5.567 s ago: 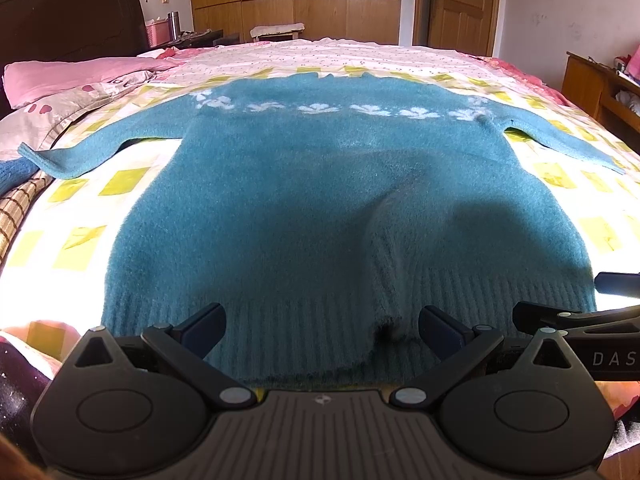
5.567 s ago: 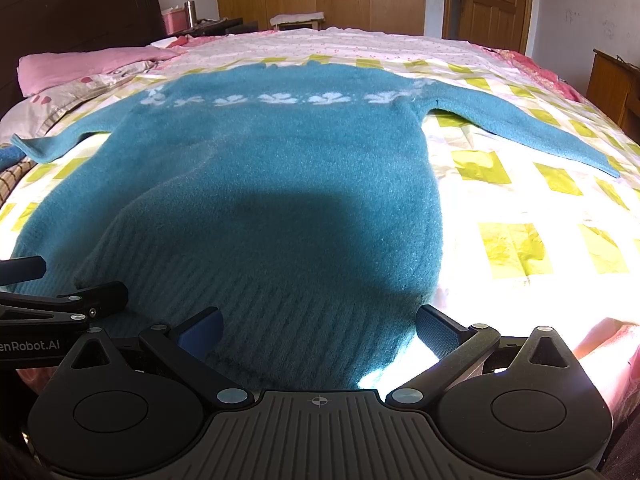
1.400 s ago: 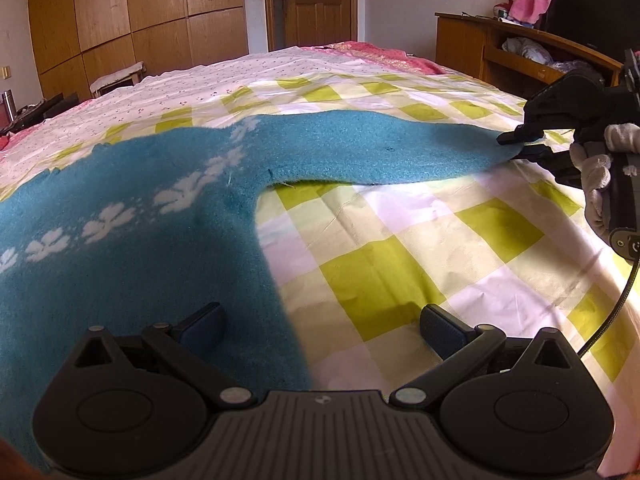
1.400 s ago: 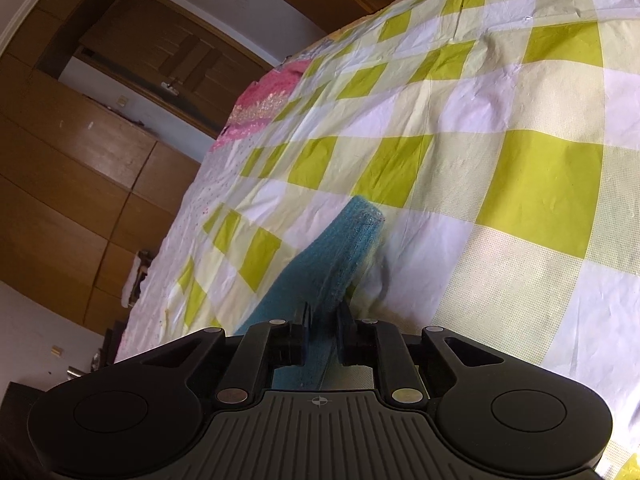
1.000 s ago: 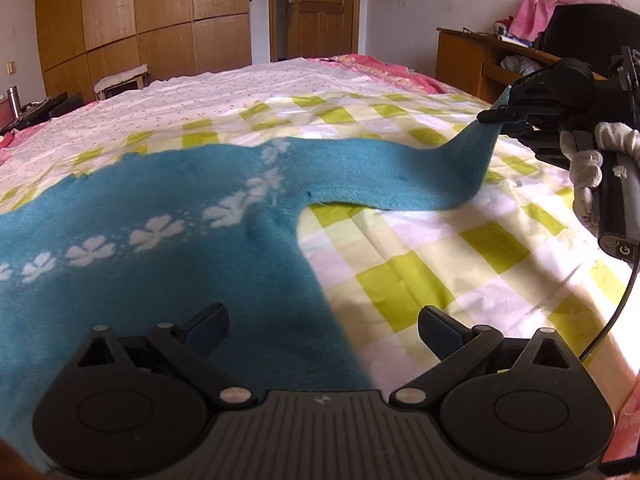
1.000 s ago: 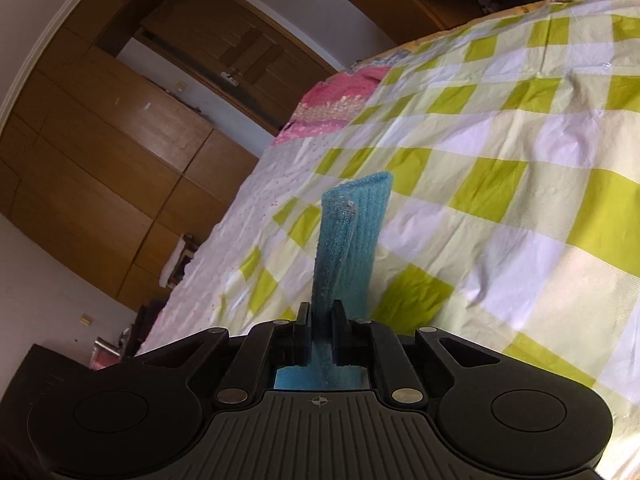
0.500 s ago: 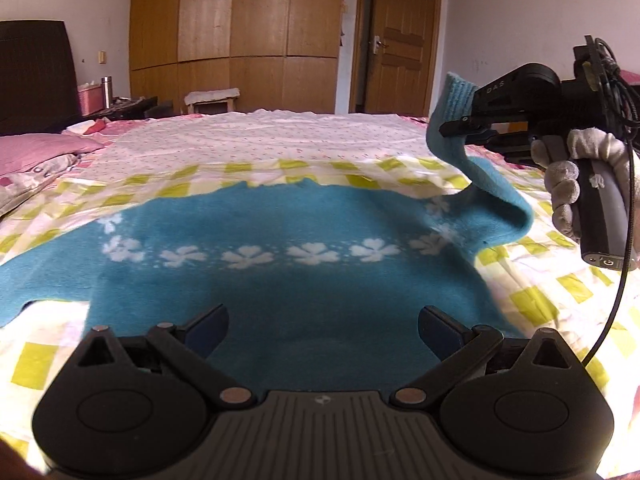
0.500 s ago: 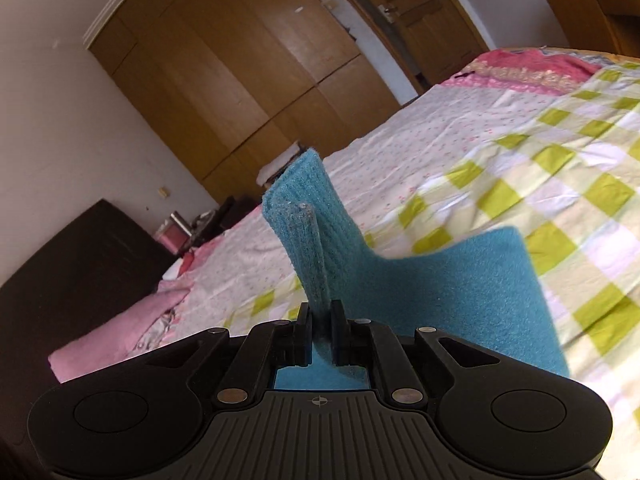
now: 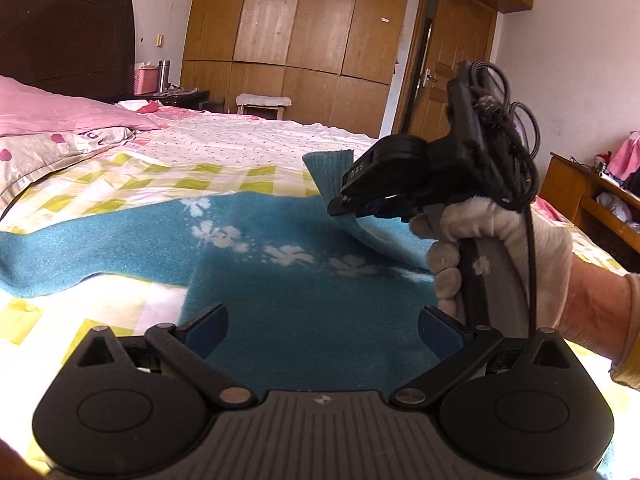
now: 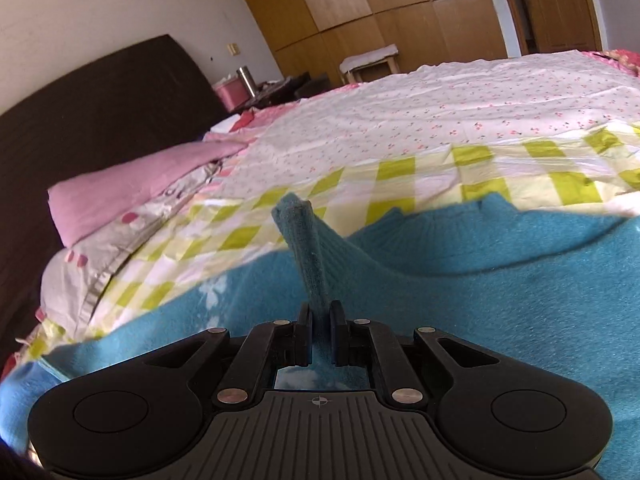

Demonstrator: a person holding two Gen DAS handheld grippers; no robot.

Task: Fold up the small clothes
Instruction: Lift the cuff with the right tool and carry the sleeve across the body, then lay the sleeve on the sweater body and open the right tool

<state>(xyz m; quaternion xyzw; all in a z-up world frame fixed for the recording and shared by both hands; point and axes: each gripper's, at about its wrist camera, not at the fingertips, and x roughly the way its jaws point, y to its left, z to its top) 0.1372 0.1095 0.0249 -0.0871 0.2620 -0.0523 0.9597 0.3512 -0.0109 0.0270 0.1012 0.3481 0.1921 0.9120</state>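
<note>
We find the teal sweater [image 9: 304,312] spread on the bed [image 9: 240,148]. The right tongs [image 10: 320,334] are clamped on its sleeve cuff [image 10: 298,224], raised above the sweater's body. The left tongs [image 9: 320,326] stand wide apart, gripping nothing, over the sweater.

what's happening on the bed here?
A person is folding a teal sweater spread on the checked bedsheet. The right gripper, in a gloved hand, is shut on the cuff of one sleeve, held raised over the sweater's body. The left gripper is open above the sweater, holding nothing. The other sleeve lies flat.
</note>
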